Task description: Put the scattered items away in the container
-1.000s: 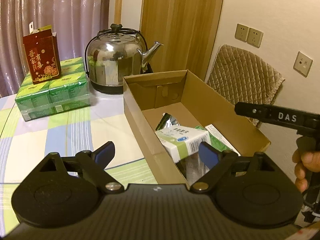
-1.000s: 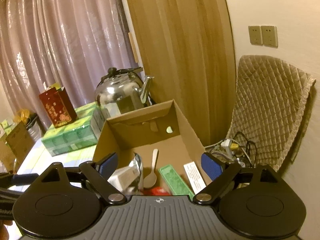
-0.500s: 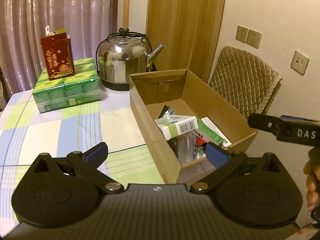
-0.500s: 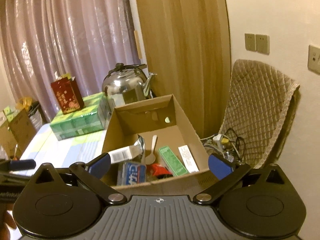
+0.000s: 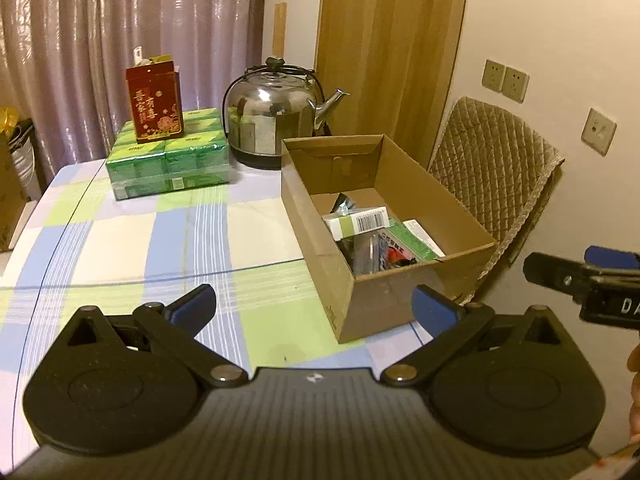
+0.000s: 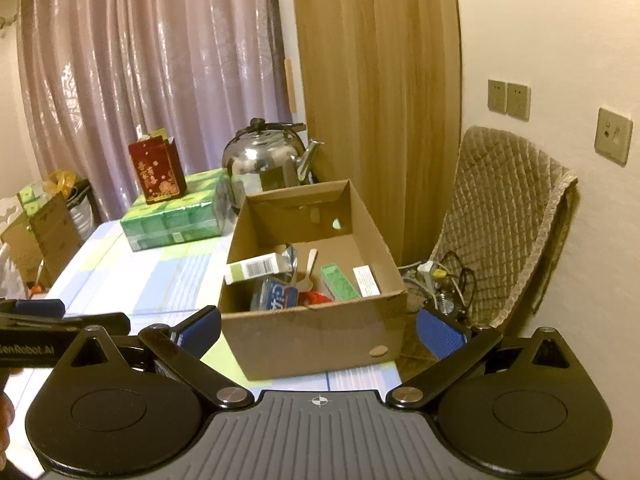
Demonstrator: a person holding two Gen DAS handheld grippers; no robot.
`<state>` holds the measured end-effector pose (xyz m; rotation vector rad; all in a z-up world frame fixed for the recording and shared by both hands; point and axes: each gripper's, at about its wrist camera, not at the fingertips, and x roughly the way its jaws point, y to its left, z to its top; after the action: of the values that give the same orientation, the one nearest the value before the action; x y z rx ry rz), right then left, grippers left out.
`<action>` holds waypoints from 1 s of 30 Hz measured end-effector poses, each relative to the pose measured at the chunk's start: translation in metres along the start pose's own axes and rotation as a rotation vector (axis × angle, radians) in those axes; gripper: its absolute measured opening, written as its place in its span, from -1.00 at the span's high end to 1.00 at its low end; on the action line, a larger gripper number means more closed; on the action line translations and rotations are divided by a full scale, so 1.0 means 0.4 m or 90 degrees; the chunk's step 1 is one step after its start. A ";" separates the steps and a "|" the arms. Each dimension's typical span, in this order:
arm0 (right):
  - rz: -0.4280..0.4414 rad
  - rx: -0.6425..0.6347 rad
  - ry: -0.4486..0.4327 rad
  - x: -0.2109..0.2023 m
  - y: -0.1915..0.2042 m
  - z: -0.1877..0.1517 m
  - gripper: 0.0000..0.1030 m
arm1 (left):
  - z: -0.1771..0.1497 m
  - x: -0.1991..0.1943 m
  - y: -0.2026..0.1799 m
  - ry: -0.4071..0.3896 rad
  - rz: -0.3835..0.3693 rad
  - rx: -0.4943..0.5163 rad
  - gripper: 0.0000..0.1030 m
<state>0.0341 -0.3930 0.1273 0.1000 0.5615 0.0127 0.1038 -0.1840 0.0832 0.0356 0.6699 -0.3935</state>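
Near the table's right edge, the cardboard box [image 5: 400,216] holds the scattered cartons and packets, both my left gripper [image 5: 314,308] and right gripper [image 6: 318,326] gape empty, so tidying looks finished; next, only a check for strays.

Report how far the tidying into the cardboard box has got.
Done: cardboard box holds the barcode carton, spoon and green packet. In hand: nothing; left gripper and right gripper are open and empty. Left: no loose small items visible on the tablecloth.
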 end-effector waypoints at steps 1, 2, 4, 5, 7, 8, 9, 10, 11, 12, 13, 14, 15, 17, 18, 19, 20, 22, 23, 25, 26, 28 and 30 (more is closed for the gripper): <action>-0.001 -0.003 -0.001 -0.011 0.002 -0.002 -0.97 | -0.007 -0.014 -0.001 -0.001 0.000 -0.006 -0.98; -0.002 -0.006 -0.003 -0.021 0.004 -0.005 -0.97 | -0.013 -0.025 -0.003 -0.002 0.002 -0.008 -0.98; -0.004 -0.013 -0.004 -0.043 0.008 -0.010 -0.97 | -0.024 -0.043 -0.009 -0.003 0.005 -0.003 -0.98; -0.005 -0.016 -0.005 -0.053 0.011 -0.013 -0.97 | -0.028 -0.052 -0.011 -0.004 0.007 -0.003 -0.98; -0.007 -0.023 -0.002 -0.070 0.015 -0.018 -0.97 | -0.037 -0.067 -0.012 -0.003 0.010 -0.012 -0.98; -0.007 -0.028 -0.002 -0.079 0.017 -0.021 -0.97 | -0.040 -0.074 -0.012 -0.003 0.009 -0.020 -0.98; -0.006 -0.033 -0.002 -0.088 0.018 -0.024 -0.97 | -0.043 -0.081 -0.012 -0.003 0.006 -0.026 -0.98; -0.006 -0.038 -0.002 -0.094 0.019 -0.027 -0.97 | -0.047 -0.086 -0.014 -0.002 0.004 -0.030 -0.98; -0.007 -0.040 -0.003 -0.100 0.019 -0.029 -0.97 | -0.050 -0.092 -0.016 0.000 0.002 -0.032 -0.98; -0.008 -0.041 -0.003 -0.106 0.017 -0.032 -0.97 | -0.052 -0.097 -0.016 0.001 0.001 -0.034 -0.98; -0.008 -0.042 -0.003 -0.111 0.016 -0.034 -0.97 | -0.055 -0.104 -0.018 0.002 -0.001 -0.037 -0.98; -0.009 -0.043 -0.002 -0.116 0.015 -0.035 -0.97 | -0.056 -0.110 -0.017 0.003 -0.003 -0.038 -0.98; -0.011 -0.044 -0.002 -0.121 0.014 -0.036 -0.97 | -0.058 -0.114 -0.018 0.004 -0.004 -0.040 -0.98; -0.010 -0.045 -0.001 -0.132 0.013 -0.036 -0.97 | -0.062 -0.123 -0.019 0.007 -0.002 -0.045 -0.98; -0.010 -0.045 -0.001 -0.135 0.011 -0.036 -0.97 | -0.065 -0.126 -0.018 0.008 -0.003 -0.048 -0.98; -0.009 -0.046 0.000 -0.139 0.011 -0.038 -0.97 | -0.068 -0.129 -0.019 0.009 -0.005 -0.050 -0.98; -0.008 -0.046 0.003 -0.141 0.011 -0.039 -0.97 | -0.072 -0.131 -0.020 0.011 -0.006 -0.051 -0.98; -0.006 -0.044 0.007 -0.143 0.011 -0.044 -0.97 | -0.078 -0.132 -0.022 0.014 -0.004 -0.051 -0.98; -0.004 -0.043 0.008 -0.144 0.011 -0.047 -0.97 | -0.082 -0.132 -0.023 0.017 -0.003 -0.050 -0.98; 0.001 -0.045 0.013 -0.143 0.012 -0.054 -0.97 | -0.090 -0.131 -0.026 0.023 0.001 -0.050 -0.99; 0.000 -0.048 0.015 -0.141 0.013 -0.056 -0.97 | -0.094 -0.130 -0.028 0.024 0.003 -0.049 -0.99; -0.003 -0.052 0.019 -0.138 0.012 -0.062 -0.97 | -0.101 -0.127 -0.033 0.026 0.007 -0.045 -0.99; -0.005 -0.050 0.025 -0.136 0.010 -0.069 -0.97 | -0.104 -0.125 -0.038 0.028 0.009 -0.042 -0.99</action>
<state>-0.0265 -0.3887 0.1331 0.0214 0.5995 0.0296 0.0377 -0.1744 0.0823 -0.0133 0.7259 -0.3577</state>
